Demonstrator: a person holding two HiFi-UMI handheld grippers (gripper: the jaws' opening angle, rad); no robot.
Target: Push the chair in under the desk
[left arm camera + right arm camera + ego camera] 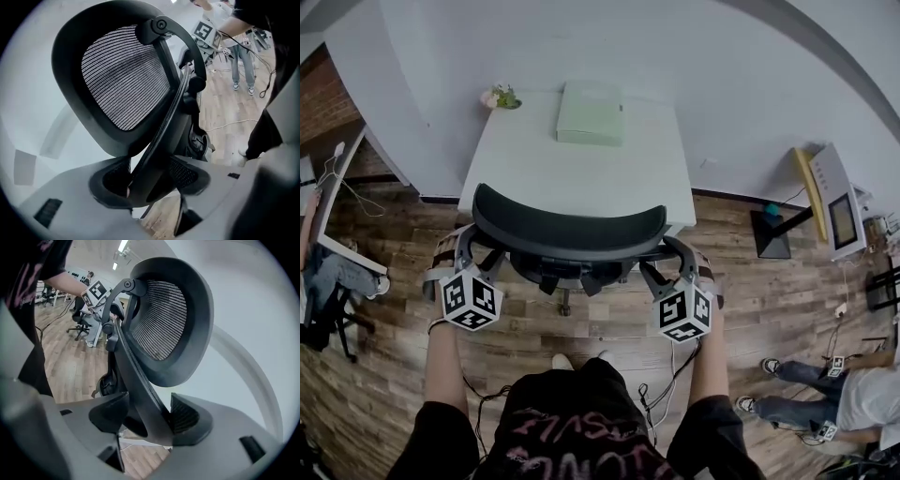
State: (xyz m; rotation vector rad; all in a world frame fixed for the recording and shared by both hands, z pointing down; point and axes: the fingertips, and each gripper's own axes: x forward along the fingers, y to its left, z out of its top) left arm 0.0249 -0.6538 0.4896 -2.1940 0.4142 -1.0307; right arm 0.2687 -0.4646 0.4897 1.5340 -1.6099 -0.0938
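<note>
Black mesh office chair at white rectangular desk's near edge; left hand-held gripper and right hand-held gripper each clamped on its backrest frame.

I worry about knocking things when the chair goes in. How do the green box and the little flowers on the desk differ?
The green box is flat, rectangular, pale green and much the larger; the flowers are a small pink bunch with green leaves. The green box lies near the middle of the desk's far edge; the flowers sit at its far left corner. Both rest by the wall, on the side away from the chair.
</note>
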